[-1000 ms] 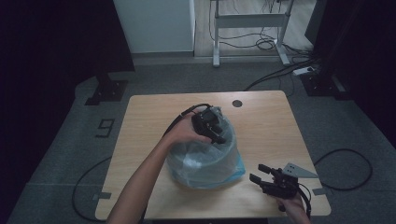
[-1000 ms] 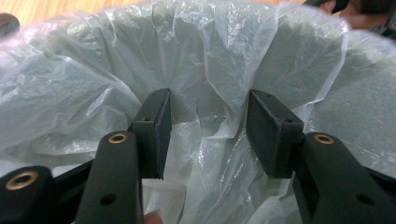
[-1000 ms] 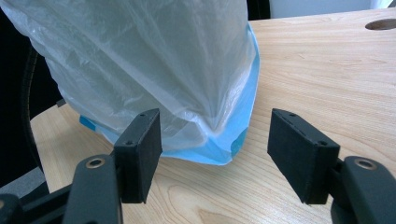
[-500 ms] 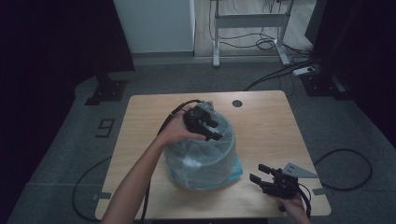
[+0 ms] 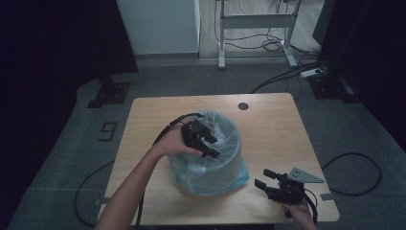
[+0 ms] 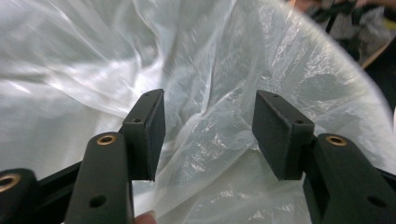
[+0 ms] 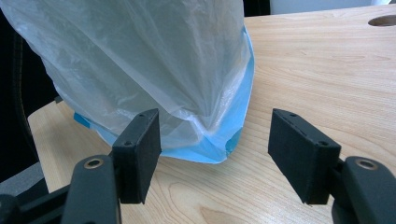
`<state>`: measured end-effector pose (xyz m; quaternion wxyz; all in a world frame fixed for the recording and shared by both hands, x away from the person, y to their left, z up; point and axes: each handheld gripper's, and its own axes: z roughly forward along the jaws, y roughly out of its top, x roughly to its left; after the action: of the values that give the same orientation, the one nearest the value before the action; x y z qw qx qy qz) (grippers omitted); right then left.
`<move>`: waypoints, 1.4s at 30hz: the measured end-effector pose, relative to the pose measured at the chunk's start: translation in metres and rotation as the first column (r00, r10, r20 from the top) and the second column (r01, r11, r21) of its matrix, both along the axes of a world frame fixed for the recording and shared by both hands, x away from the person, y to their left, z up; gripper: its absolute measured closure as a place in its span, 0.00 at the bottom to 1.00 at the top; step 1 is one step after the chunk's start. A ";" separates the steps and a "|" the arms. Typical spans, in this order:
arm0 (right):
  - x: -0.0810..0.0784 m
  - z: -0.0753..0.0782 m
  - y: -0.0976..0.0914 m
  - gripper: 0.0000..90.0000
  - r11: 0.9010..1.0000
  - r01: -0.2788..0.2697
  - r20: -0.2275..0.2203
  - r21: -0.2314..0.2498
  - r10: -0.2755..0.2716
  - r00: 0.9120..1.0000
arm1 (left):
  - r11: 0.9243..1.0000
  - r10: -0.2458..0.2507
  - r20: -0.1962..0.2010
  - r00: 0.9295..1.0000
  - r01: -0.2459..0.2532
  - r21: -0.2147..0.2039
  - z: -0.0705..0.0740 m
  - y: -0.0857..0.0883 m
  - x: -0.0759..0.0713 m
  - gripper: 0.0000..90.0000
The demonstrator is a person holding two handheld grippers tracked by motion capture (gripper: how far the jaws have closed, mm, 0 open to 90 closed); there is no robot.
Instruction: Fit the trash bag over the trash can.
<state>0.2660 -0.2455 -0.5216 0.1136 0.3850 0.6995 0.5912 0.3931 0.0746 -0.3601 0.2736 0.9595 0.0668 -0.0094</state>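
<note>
Two black jaws of the left gripper (image 6: 208,133) rising from the bottom of the frame, standing apart after just opening. Crinkled, see-through plastic bag (image 6: 210,60) across almost the whole frame, folds showing in the gap between the pads, neither pad pressing it. Dark blurred shapes at upper right.

hidden: bucket wall, wrapped by bag (image 5: 206,165) below left tool (image 5: 207,142) | cut off: bag top in right tool's view | blurred: bag folds behind left tool

Wooden table (image 5: 268,124) — bag-lined bin (image 5: 210,163) standing on it, cable hole (image 5: 243,106) at far edge.
</note>
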 end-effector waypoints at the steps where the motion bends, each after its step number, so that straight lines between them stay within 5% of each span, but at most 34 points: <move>1: 0.000 0.000 0.000 0.38 1.000 0.000 0.000 0.000 0.000 1.000 | 1.000 0.000 0.000 1.000 0.000 0.000 0.000 0.000 0.000 0.49; 11: 0.001 -0.001 0.000 0.38 1.000 -0.001 -0.002 -0.002 0.001 1.000 | 0.995 -0.006 -0.025 1.000 0.009 0.104 -0.008 -0.007 0.000 0.50; 15: 0.001 -0.001 0.000 0.38 1.000 0.000 -0.002 -0.002 0.000 1.000 | 0.997 0.004 -0.014 1.000 -0.003 0.080 -0.006 -0.004 0.000 0.48; 24: 0.001 -0.001 -0.001 0.38 1.000 0.003 -0.002 -0.002 -0.003 1.000 | 0.996 0.060 0.021 0.998 -0.058 -0.075 0.016 0.029 -0.001 0.46; 29: 0.001 -0.001 0.000 0.38 1.000 0.002 -0.004 -0.004 -0.002 1.000 | 0.993 0.086 0.029 0.996 -0.083 -0.082 0.019 0.045 -0.003 0.46; 34: 0.001 -0.002 0.002 0.37 1.000 -0.003 -0.005 -0.007 0.003 1.000 | 0.993 0.112 0.024 0.993 -0.111 -0.039 0.013 0.061 -0.006 0.47; 35: 0.001 -0.002 0.003 0.37 1.000 -0.005 -0.005 -0.009 0.005 1.000 | 0.993 0.119 0.022 0.993 -0.119 0.000 0.007 0.065 -0.007 0.47; 38: 0.002 -0.002 0.004 0.37 1.000 -0.008 -0.007 -0.009 0.008 1.000 | 0.990 0.122 0.013 0.992 -0.123 0.062 0.000 0.067 -0.006 0.47; 42: 0.002 -0.003 0.006 0.37 1.000 -0.013 -0.006 -0.014 0.013 1.000 | 0.988 0.124 0.010 0.992 -0.124 0.091 -0.005 0.064 -0.006 0.47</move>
<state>0.2685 -0.2399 -0.5242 0.1102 0.3815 0.7064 0.5860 0.3873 0.1390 -0.3654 0.2295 0.9650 0.1263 0.0126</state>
